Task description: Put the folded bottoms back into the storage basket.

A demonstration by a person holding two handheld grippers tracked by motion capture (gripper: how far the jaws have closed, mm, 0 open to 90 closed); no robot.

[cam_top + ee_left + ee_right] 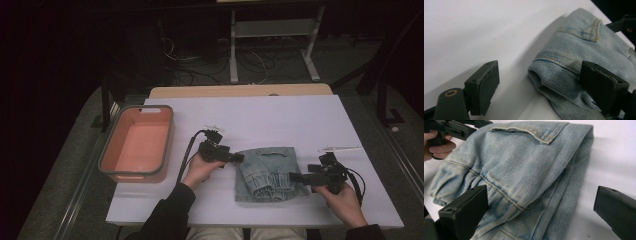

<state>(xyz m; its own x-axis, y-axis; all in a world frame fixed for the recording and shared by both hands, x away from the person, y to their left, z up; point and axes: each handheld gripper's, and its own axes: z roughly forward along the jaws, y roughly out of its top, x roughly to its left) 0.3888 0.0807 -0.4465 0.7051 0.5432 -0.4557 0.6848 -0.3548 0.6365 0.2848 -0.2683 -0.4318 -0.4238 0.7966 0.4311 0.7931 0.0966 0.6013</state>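
Jeans (270, 172) lie folded, centre-front of the table (280, 120), waistband end toward the far side. I see the left gripper (239, 157) at their near-left... correction, far-left corner: in the left gripper view its jaws stand wide, one pad over bare table, the other over the denim (579, 57), folded edge between them, nothing clamped. Right gripper (294, 177) sits at the jeans' right edge, pointing in at them. In the right gripper view the jaws are fully apart, one over the cloth (524, 170), one over the table beyond the fold; no grip. Can't tell if either pad touches the fabric. Bin (112, 150) stands well left.
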